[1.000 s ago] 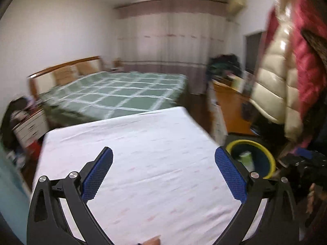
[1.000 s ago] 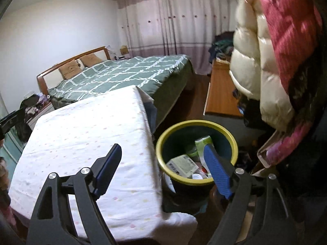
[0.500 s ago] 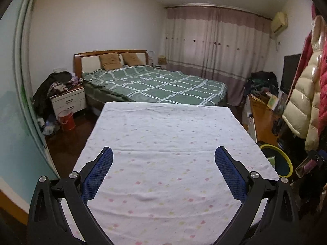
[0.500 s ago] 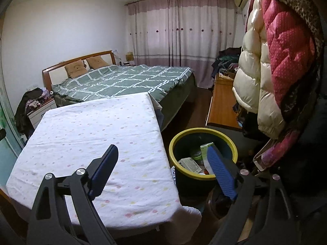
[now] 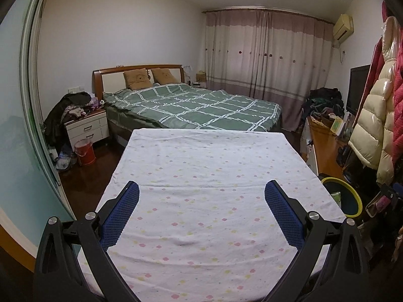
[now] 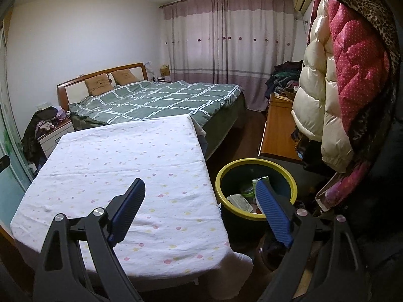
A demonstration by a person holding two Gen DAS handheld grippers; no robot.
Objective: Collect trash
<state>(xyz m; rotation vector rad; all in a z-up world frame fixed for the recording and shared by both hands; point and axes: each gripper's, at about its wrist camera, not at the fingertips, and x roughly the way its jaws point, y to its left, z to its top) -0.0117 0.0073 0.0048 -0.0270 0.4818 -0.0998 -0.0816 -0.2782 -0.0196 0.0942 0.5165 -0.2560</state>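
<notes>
**Bin sits off the right gripper's far finger; no loose trash shows on the sheet**

The round dark waste bin with a yellow rim (image 6: 255,173) stands on the floor just beside the right edge of the table covered in a white sheet dotted with small pastel flowers (image 6: 121,166). From the right gripper (image 6: 200,188) it lies at about two o'clock, and the blue-padded right finger (image 6: 273,214) overlaps its near rim in the right wrist view. Crumpled packets and a green-and-white carton (image 6: 259,180) already lie inside.

The right gripper's jaws have just been opening and now stand wide apart with nothing between them. The left gripper (image 5: 201,193) is also spread wide and empty, hovering over the sheet; from it the bin (image 5: 350,201) shows only as a sliver at about three o'clock, past the table's right edge.

The right hand is clearly the nearer one to the bin. The bin being round, no long axis matters. Nothing still to be collected appears on the sheet, so the task looks near its end, or the next piece lies out of view.
</notes>
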